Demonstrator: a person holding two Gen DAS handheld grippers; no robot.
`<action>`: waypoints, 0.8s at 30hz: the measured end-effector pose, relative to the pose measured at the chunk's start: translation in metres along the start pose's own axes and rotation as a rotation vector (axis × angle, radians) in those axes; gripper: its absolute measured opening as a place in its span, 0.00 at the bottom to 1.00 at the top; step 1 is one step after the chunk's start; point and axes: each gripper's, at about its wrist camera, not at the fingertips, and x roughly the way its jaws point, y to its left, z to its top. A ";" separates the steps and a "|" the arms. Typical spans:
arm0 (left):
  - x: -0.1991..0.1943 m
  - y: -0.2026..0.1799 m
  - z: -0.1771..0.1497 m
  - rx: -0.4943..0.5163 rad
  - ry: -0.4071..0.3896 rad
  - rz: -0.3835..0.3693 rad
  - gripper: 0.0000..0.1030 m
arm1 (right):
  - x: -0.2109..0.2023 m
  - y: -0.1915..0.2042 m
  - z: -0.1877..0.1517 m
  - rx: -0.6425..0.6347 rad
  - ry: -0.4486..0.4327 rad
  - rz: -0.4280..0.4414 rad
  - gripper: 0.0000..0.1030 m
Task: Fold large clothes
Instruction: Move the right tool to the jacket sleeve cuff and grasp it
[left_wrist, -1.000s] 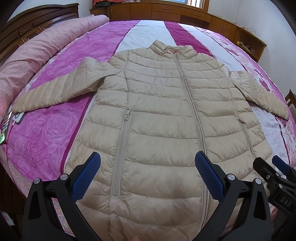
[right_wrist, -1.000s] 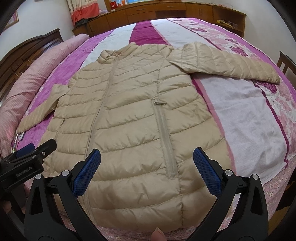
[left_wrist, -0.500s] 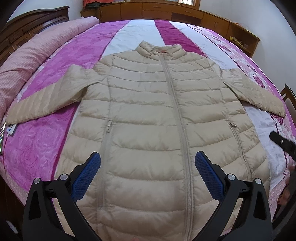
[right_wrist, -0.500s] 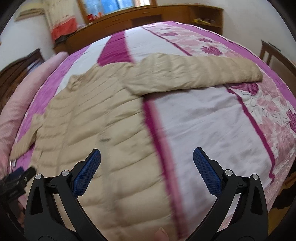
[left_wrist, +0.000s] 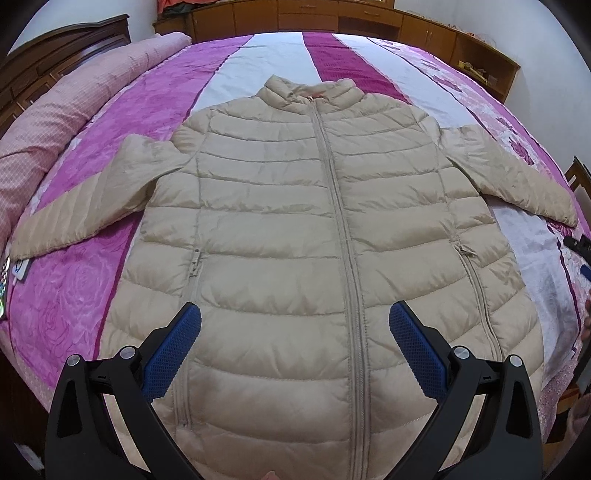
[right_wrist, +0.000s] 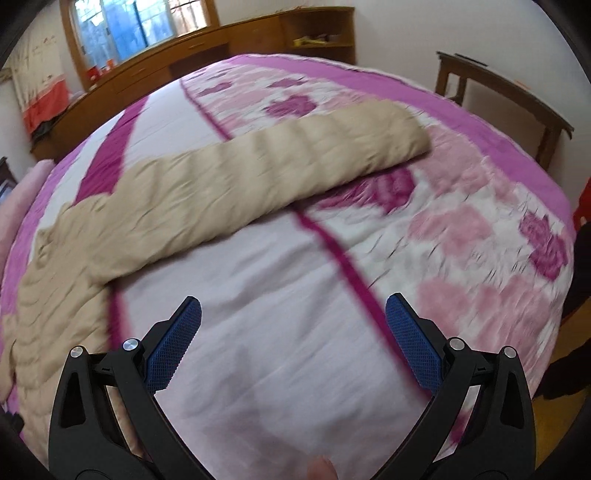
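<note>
Through the left wrist camera we saw the jacket (left_wrist: 295, 236) lying face up and zipped along the middle of the bed (left_wrist: 85, 288), its collar toward the far edge and its hem at the near edge under us. Both sleeves were spread out sideways, one toward the left edge of the bed, the other toward the right edge. Our left claw (left_wrist: 294, 325) hung above the lower front of the jacket with its blue pads wide apart and nothing between them. A rolled pink quilt (left_wrist: 74, 99) lay along the far left edge. At the right rim of this view a dark tip showed, probably our other claw, though too little of it to be sure.

Through the right wrist camera, which was blurred, we saw the right sleeve (right_wrist: 258, 177) stretched across the bed toward its right edge, the cuff lying flat on the flowered cover. Our right claw (right_wrist: 293, 325) was likewise spread wide and empty, above bare bedcover near the right edge, with the sleeve well apart ahead of it.

We judged that no fold had yet been made, and that the step in hand was reaching for the right sleeve. The next move would call for bringing the right claw to the cuff, pinching the puffy fabric firmly, and carrying the sleeve across the chest.
</note>
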 end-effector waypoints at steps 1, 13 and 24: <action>0.002 -0.002 0.001 0.003 0.005 0.000 0.95 | 0.003 -0.006 0.007 0.002 -0.008 -0.010 0.97; 0.025 -0.020 0.000 0.019 0.064 0.010 0.95 | 0.055 -0.044 0.085 0.012 -0.045 -0.130 0.97; 0.037 -0.028 -0.005 0.036 0.096 0.025 0.95 | 0.100 -0.067 0.130 0.062 0.001 -0.153 0.97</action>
